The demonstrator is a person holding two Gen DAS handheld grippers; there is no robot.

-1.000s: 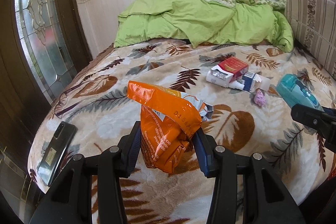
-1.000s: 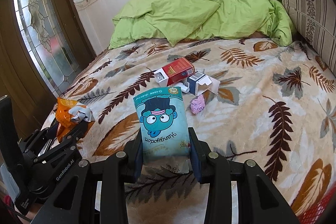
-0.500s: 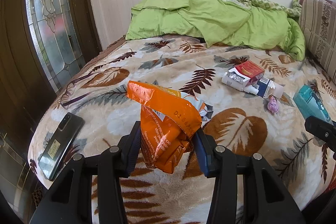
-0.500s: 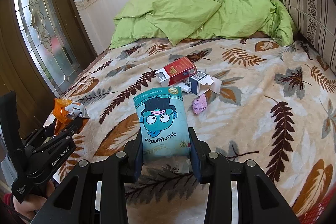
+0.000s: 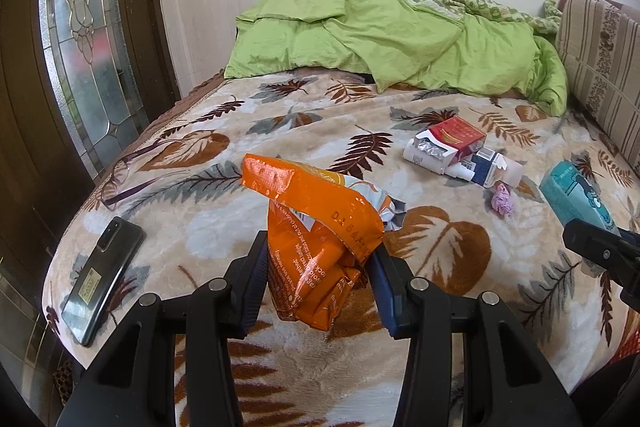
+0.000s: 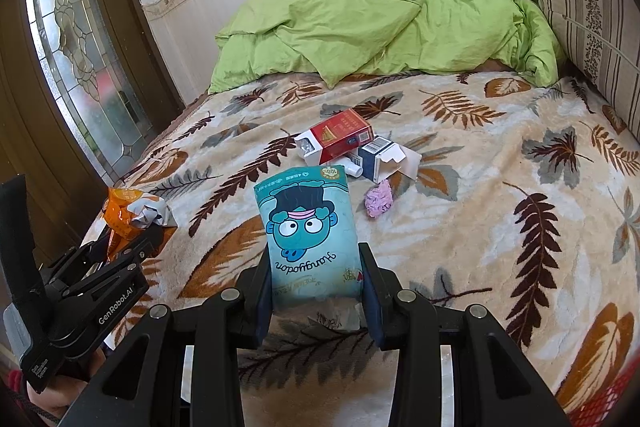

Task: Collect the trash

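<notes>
A bed (image 6: 500,155) covered by a beige leaf-print blanket (image 6: 460,227) carries the things. A crumpled green duvet (image 6: 360,27) is heaped at its far end. Near the middle lie a red cigarette pack (image 6: 340,135), a blue-and-white box (image 6: 380,157) touching it, and a pink wad (image 6: 379,201) just beside. A black phone (image 5: 102,269) lies at the left edge.

A crumpled orange snack bag (image 5: 320,251) and a teal cartoon tissue pack (image 6: 310,239) are held upright above the bed.

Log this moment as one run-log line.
left gripper: shut on orange snack bag | right gripper: shut on teal tissue pack | left on bed: red box, pink wad
</notes>
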